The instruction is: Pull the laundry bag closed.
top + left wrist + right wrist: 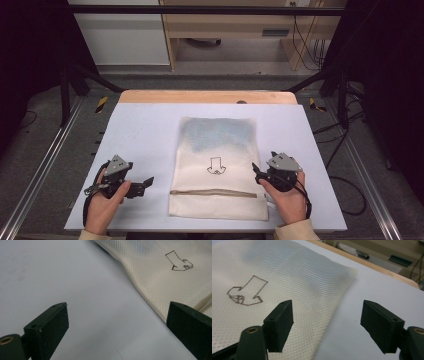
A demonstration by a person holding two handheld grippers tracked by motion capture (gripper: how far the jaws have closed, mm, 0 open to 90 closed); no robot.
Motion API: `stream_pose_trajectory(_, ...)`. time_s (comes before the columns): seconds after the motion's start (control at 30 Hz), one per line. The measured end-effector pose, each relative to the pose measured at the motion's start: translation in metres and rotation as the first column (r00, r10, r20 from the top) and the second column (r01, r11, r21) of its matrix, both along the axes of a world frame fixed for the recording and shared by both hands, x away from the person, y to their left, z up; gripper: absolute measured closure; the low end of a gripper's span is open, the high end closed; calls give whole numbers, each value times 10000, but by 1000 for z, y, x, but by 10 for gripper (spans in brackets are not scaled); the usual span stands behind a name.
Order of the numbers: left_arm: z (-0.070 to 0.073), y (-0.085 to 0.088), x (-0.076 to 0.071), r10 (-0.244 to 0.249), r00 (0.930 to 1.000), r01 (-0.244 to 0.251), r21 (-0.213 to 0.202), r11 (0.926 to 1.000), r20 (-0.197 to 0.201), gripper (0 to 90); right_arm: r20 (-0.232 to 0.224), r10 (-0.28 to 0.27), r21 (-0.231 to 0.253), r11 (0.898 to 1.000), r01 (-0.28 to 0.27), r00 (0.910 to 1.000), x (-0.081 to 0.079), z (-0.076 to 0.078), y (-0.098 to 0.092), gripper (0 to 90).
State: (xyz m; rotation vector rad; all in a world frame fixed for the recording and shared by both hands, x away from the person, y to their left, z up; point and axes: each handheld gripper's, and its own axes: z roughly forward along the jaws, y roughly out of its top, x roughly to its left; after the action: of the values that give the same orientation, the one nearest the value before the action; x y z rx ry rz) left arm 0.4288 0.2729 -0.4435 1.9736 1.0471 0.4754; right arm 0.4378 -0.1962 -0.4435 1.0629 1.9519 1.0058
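My left gripper wide open, empty, just left of the mesh bag, my right gripper open, empty, straddling the bag's right edge

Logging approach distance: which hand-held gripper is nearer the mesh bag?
Right. The right hand-held gripper sits at the mesh bag's right edge; the left hand-held gripper is off its left edge, apart.

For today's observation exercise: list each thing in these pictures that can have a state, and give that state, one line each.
Mesh bag: lying flat on the table, something bluish inside its far half.
Zipper: closed, as far as the high view shows.
Left tongs: open, holding nothing, beside the bag.
Right tongs: open, holding nothing, at the bag's right edge.
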Motion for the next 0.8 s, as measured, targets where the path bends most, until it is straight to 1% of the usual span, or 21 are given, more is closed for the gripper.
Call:
stream_pose_trajectory(0.03, 0, -1, -1, 24, 10000, -24, -30, 10000, -38, 42, -75, 250, -143, 9996, -251, 9997, 0, -1, 5, 280)
stream_pose_trajectory(0.07, 0, -1, -1, 24, 10000, -24, -30, 10000, -38, 45, -75, 250, -143, 9996, -251, 9997, 0, -1, 5, 280)
stream_pose_trajectory(0.1, 0, -1, -3, -108, 9999, 109, 83, 9999, -111, 45, -181, 383, -195, 9991, -387, 9991, 0, -1, 8, 315)
stream_pose_trajectory(0.13, 0, -2, -7, -256, 9994, 264, 342, 9991, -218, 66, -494, 918, -393, 9948, -938, 9946, -1, 0, 18, 396)
stream_pose_trajectory(0.17, 0, -2, -7, -256, 9994, 264, 342, 9991, -218, 70, -636, 1071, -470, 9928, -1102, 9922, -1, 1, 22, 404)
stream_pose_trajectory(0.2, 0, -1, -8, -303, 9990, 316, 407, 9987, -315, 76, -798, 1319, -572, 9890, -1367, 9880, -2, 2, 27, 452)
stream_pose_trajectory(0.23, 0, -1, -9, -251, 9990, 267, 418, 9988, -382, 83, -932, 1676, -652, 9826, -1740, 9814, -3, 3, 34, 495)
stream_pose_trajectory(0.27, 0, -1, -9, -251, 9990, 267, 418, 9988, -382, 84, -1075, 1823, -686, 9793, -1902, 9774, -3, 4, 38, 500)
stream_pose_trajectory(0.3, 0, 0, -7, -145, 9993, 163, 518, 9985, -334, 83, -1222, 2059, -866, 9723, -2171, 9709, -4, 7, 46, 518)
stream_pose_trajectory(0.33, 0, 1, -5, -17, 9998, 28, 485, 9988, -221, 81, -1207, 2185, -924, 9688, -2301, 9684, -6, 9, 51, 534)
stream_pose_trajectory(0.4, -1, 3, -3, 184, 9998, -183, 513, 9985, -18, 69, -1377, 2618, -995, 9559, -2764, 9552, -8, 14, 63, 530)
stream_pose_trajectory(0.43, -1, 3, -3, 184, 9998, -183, 513, 9985, -18, 65, -1430, 2805, -1133, 9480, -2973, 9491, -9, 17, 69, 526)
stream_pose_trajectory(0.47, -4, 4, 0, 386, 9992, -388, 568, 9976, 39, 63, -1639, 3013, -1302, 9373, -3234, 9393, -10, 21, 76, 541)
stream_pose_trajectory(0.53, -5, 3, 1, 418, 9991, -422, 697, 9967, 72, 62, -1759, 3244, -1344, 9274, -3491, 9294, -13, 27, 85, 577)
stream_pose_trajectory(0.57, -5, 3, 1, 417, 9991, -423, 725, 9965, 100, 62, -1880, 3414, -1330, 9202, -3683, 9209, -13, 30, 90, 579)
stream_pose_trajectory(0.63, -5, 4, 1, 380, 9992, -373, 698, 9969, -88, 62, -2089, 3683, -1346, 9067, -3997, 9059, -13, 36, 99, 584)
stream_pose_trajectory(0.67, -6, 4, 1, 358, 9992, -344, 700, 9970, -198, 62, -2246, 3833, -1410, 8969, -4191, 8959, -13, 38, 106, 580)
stream_pose_trajectory(0.73, -6, 5, 0, 318, 9992, -301, 738, 9968, -228, 62, -2433, 3958, -1417, 8887, -4361, 8856, -13, 41, 114, 582)
stream_pose_trajectory(0.77, -5, 5, 0, 353, 9992, -340, 628, 9974, -192, 62, -2479, 4069, -1470, 8812, -4493, 8792, -12, 42, 119, 598)
stream_pose_trajectory(0.8, -5, 5, 0, 353, 9992, -340, 628, 9974, -192, 62, -2517, 4102, -1605, 8755, -4558, 8766, -12, 43, 124, 604)
